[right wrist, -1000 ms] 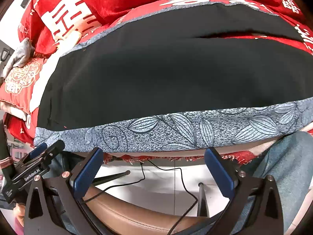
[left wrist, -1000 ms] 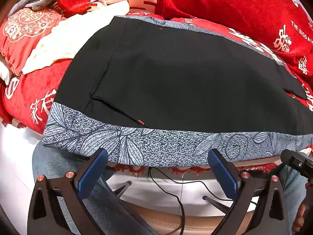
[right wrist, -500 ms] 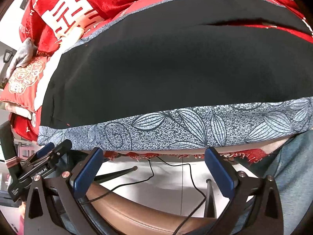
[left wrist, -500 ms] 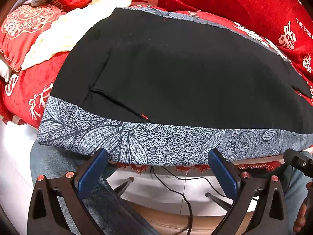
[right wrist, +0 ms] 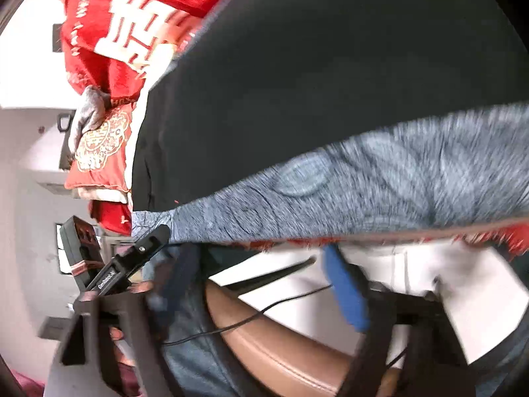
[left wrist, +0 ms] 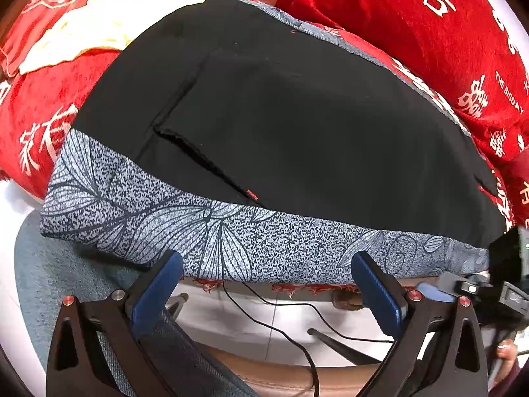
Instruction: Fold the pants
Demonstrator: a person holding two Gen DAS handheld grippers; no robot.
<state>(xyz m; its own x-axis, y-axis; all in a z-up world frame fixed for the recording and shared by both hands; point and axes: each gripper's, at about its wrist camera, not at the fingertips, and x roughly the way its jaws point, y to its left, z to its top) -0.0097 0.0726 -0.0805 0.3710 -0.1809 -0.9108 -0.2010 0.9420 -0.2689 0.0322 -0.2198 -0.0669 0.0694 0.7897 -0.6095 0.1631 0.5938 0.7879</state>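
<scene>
Left gripper [left wrist: 266, 284]: spread wide, empty, closer in than a second ago; pants [left wrist: 281, 125] flat straight ahead, patterned band [left wrist: 264, 251] just beyond the blue pads [left wrist: 157, 289]. Right gripper [right wrist: 261, 284]: agape, empty, now rolled and blurred mid-swing, band just ahead. Likely lining up to pinch the band for a fold.

Your black pants [left wrist: 297, 125] lie spread flat across the red bedspread, the grey leaf-print band (a wide border) [left wrist: 231, 241] along the near edge.
</scene>
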